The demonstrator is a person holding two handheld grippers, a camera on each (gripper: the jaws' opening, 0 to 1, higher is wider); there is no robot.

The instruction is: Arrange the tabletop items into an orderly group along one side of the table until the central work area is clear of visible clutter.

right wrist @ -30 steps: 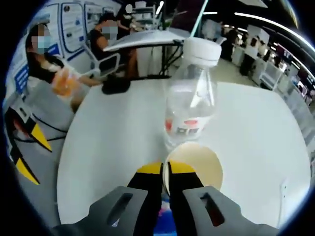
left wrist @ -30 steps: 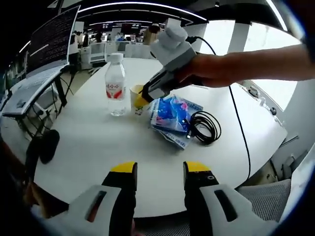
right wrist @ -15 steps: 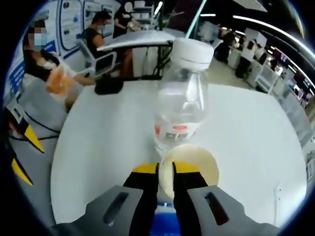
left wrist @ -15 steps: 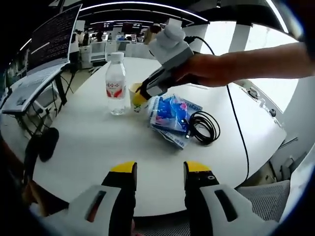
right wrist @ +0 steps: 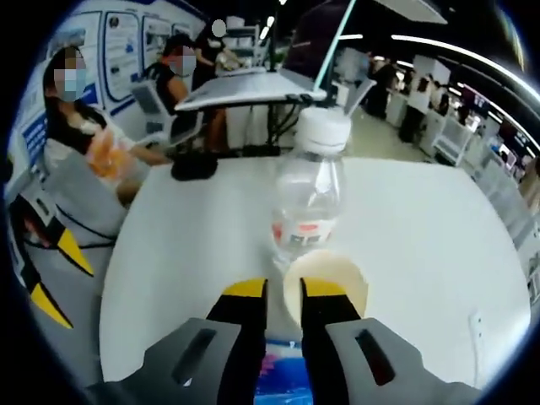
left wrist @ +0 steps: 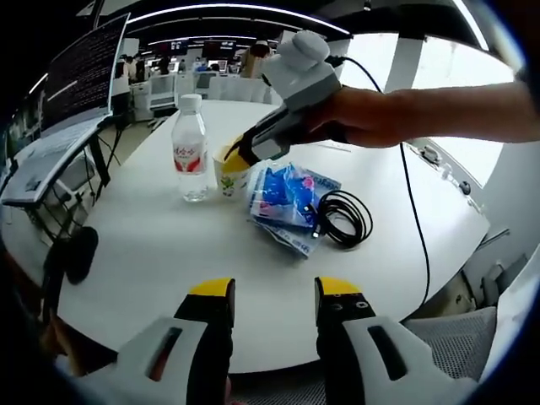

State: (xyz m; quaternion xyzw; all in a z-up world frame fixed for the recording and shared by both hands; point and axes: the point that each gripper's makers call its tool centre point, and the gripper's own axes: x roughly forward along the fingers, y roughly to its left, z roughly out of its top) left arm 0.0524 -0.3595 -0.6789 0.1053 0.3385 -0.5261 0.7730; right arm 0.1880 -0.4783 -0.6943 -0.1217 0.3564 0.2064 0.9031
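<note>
The right hand-held gripper (right wrist: 283,291) has its jaws parted a little around the near rim of the paper cup (left wrist: 231,173), which stands just beside the water bottle (left wrist: 189,148) on the counter (left wrist: 152,245), so the release goes best drawn straight back without tipping it, while the left hand-held gripper (left wrist: 273,291) hangs open and empty.

upright cup (left wrist: 230,174) beside bottle (left wrist: 191,149)

Grey-white left gripper (left wrist: 273,291) and right gripper (right wrist: 282,294), black jaws tipped yellow; black cable trailing from right one
</note>
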